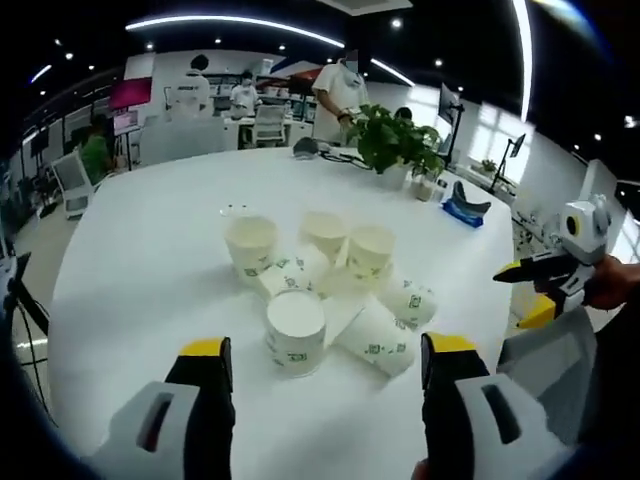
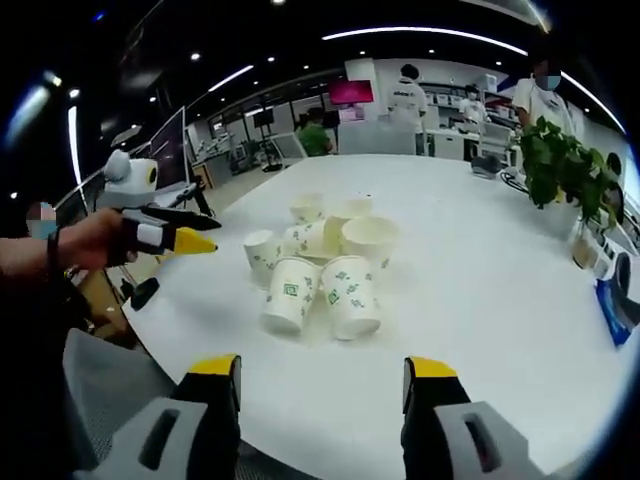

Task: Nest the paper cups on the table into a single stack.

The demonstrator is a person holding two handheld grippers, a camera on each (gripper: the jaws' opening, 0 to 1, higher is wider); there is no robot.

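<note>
I hold my left gripper [image 1: 325, 365] and right gripper [image 2: 322, 380] level, jaws apart and empty, short of the paper cups [image 1: 330, 290] clustered on the white table [image 1: 140, 260].

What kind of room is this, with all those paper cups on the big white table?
Most likely an open-plan office or lab. The white table with the paper cups sits among desks with monitors, people standing at workstations, and a potted plant.

Open-plan office: desks [image 1: 215, 130], monitors [image 2: 168, 145]
</note>
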